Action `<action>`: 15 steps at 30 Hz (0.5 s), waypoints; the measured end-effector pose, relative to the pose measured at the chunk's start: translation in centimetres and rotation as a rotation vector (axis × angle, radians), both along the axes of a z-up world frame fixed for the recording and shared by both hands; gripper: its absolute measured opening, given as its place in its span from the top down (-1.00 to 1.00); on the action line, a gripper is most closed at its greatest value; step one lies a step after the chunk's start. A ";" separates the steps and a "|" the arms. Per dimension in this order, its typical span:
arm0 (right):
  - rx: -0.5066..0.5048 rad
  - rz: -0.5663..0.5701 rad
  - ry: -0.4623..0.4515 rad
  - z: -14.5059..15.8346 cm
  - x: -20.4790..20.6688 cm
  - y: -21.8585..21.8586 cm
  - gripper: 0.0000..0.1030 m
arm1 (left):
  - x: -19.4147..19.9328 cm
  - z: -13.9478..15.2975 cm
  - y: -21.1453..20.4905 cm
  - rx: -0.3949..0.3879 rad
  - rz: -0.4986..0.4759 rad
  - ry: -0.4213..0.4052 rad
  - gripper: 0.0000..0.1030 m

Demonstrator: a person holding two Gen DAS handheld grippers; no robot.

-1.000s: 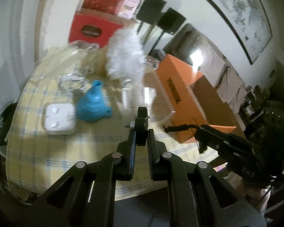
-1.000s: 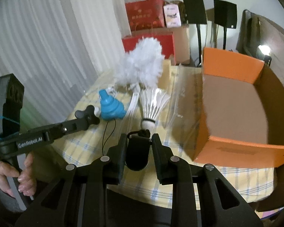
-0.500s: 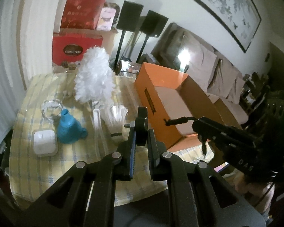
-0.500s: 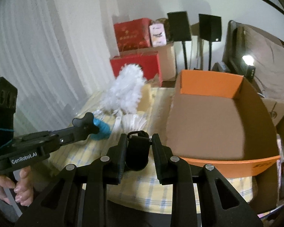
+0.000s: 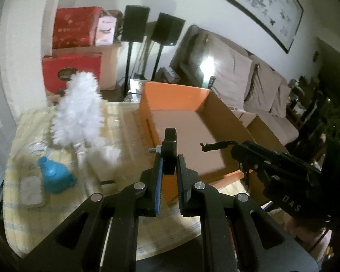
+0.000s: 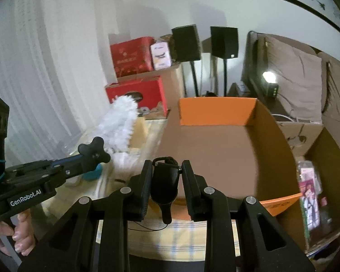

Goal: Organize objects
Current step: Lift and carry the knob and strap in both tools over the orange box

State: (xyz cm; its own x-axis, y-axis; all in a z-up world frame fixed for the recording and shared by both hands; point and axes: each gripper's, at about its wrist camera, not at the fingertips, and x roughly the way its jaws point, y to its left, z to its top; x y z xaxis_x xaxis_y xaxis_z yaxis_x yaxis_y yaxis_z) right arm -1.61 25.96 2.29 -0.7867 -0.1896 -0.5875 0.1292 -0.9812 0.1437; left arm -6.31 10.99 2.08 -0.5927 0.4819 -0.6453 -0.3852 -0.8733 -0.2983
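My left gripper (image 5: pixel 169 158) is shut on a small black knob with a screw (image 5: pixel 168 146), held above the table in front of the orange cardboard box (image 5: pixel 174 97). My right gripper (image 6: pixel 166 170) is shut on a black pouch-like object with a thin cord (image 6: pixel 164 181), held at the near edge of the same box (image 6: pixel 215 111). The box looks empty inside. A white feather duster (image 5: pixel 79 106), a blue funnel (image 5: pixel 54 176) and a white case (image 5: pixel 30 191) lie on the yellow checked tablecloth (image 5: pixel 22 226) to the left.
Red gift boxes (image 5: pixel 74 31) and two black speakers on stands (image 5: pixel 151 27) stand behind the table. A sofa with cushions (image 5: pixel 249 86) is at the right. A second open cardboard box (image 6: pixel 324 181) with packaged items sits right of the orange box.
Both grippers have risen and moved right toward the orange box, each keeping hold of its object. The box now fills more of both views.
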 end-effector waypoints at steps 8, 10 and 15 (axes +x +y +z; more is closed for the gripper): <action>-0.013 -0.063 -0.012 -0.5 -1.1 3.8 0.50 | -1.4 -0.7 4.6 -0.004 -0.057 -0.017 0.80; -0.021 -0.080 -0.020 -0.9 -1.5 4.8 0.50 | -1.8 -1.1 5.7 -0.013 -0.065 -0.025 0.80; -0.023 -0.106 -0.036 -1.9 -2.4 6.3 0.50 | -2.7 -2.2 7.5 -0.039 -0.065 -0.043 0.80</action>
